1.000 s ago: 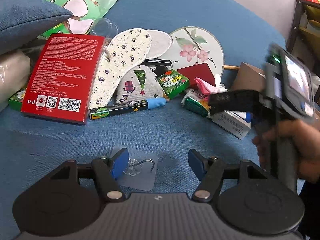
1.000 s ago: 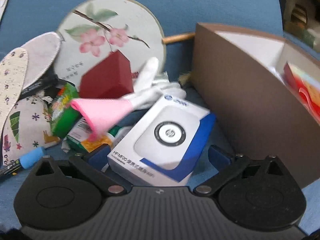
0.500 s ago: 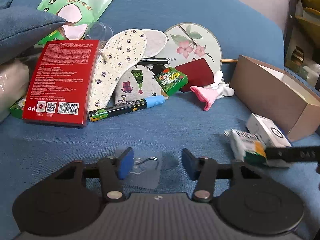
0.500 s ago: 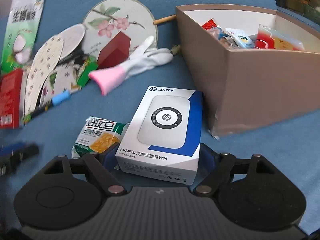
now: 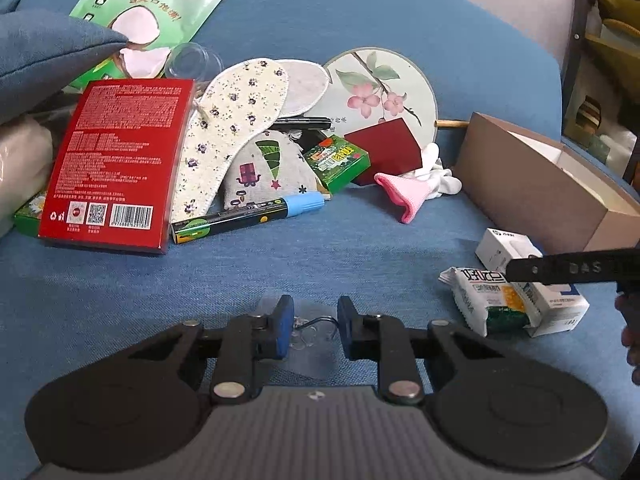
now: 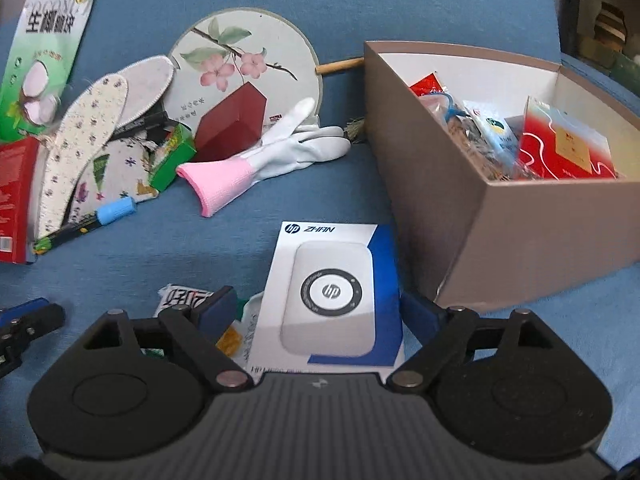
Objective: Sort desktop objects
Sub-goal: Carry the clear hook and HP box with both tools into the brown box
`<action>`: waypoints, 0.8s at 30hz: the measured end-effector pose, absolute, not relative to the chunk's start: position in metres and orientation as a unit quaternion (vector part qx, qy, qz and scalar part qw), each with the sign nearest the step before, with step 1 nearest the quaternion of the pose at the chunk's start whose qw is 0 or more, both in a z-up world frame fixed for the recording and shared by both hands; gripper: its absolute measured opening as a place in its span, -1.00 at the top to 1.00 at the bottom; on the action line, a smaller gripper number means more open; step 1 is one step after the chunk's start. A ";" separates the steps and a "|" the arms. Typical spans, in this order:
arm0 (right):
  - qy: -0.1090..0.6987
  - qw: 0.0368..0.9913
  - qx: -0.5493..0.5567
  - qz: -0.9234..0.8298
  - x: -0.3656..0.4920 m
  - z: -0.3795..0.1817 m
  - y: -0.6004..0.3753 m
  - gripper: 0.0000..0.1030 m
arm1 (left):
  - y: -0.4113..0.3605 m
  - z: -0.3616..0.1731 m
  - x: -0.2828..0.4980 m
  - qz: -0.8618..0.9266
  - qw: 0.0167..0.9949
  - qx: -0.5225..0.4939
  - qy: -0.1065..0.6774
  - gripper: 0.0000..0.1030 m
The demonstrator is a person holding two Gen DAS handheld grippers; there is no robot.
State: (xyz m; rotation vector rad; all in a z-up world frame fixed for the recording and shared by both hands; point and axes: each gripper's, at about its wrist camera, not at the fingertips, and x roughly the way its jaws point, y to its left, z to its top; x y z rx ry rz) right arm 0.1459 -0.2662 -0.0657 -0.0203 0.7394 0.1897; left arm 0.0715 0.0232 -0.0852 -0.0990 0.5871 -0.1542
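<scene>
Meanwhile right gripper fingers straddle the WiFi box unclenched; left gripper fingers parted around a hook

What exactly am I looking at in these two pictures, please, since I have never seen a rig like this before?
There is no robot here: a person holds a two-finger gripper in each hand, and each carries a fisheye camera looking forward along its fingers, so each picture shows that tool's black body at the bottom.

In the left view, the left gripper is open around a clear adhesive hook lying on the blue cloth.

In the right view, the right gripper is open on both sides of a white and blue HP box, beside a snack packet.

Further back lie a pink-cuffed glove, a round fan, insoles and a red box. The brown cardboard box already holds some packets.
</scene>
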 end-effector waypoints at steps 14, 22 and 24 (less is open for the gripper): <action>0.391 0.917 0.024 0.073 0.174 -0.076 -0.265 -0.44 | 0.021 -0.083 0.070 -0.092 0.954 -0.055 0.281 0.72; 0.332 0.939 0.015 0.086 0.152 -0.034 -0.271 -0.44 | 0.028 -0.076 0.069 -0.100 0.951 -0.097 0.275 0.87; 0.318 0.943 0.013 0.092 0.147 -0.023 -0.273 -0.44 | 0.029 -0.070 0.068 -0.104 0.950 -0.111 0.272 1.00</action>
